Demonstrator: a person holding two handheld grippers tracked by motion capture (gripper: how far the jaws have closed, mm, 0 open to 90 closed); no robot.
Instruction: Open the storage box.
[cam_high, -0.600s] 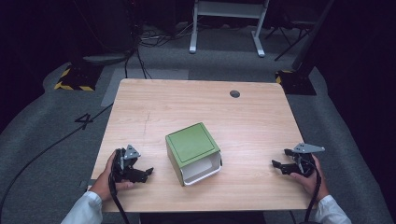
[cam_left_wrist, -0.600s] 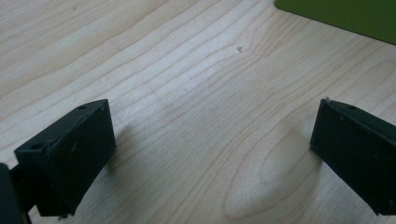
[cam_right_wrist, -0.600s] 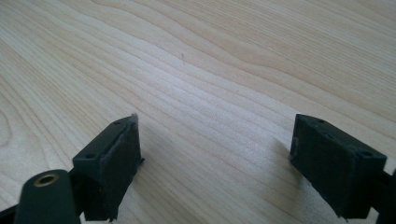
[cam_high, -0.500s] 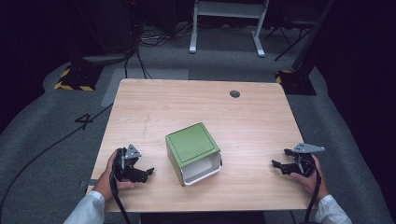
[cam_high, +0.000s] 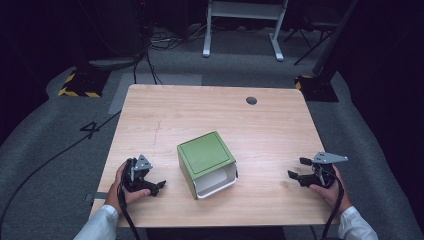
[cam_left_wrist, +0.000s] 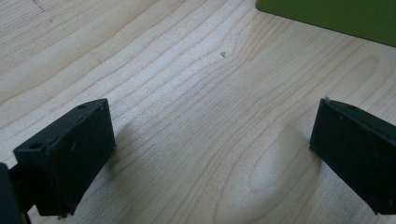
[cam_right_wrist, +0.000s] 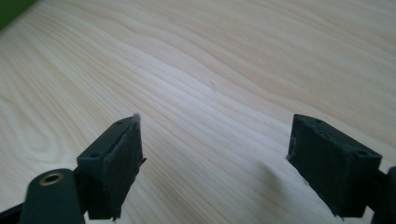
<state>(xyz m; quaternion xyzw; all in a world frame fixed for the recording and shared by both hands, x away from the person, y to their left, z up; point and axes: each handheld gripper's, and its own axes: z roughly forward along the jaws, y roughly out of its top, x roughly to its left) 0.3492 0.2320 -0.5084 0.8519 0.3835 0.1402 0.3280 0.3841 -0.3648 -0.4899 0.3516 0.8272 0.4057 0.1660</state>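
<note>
A green box with a white inside lies on its side at the middle of the wooden table, its open end facing the near edge. My left gripper rests on the table left of the box, held in a hand, open, jaws pointing toward the box. In the left gripper view the gripper has bare wood between its jaws, and the box's green side is at the top right. My right gripper sits right of the box, open with nothing in it. In the right gripper view a green sliver of the box shows at the top left.
A round cable hole sits near the table's far edge. Beyond the table are a grey floor with cables, a yellow-black striped base at the left, and a white stand.
</note>
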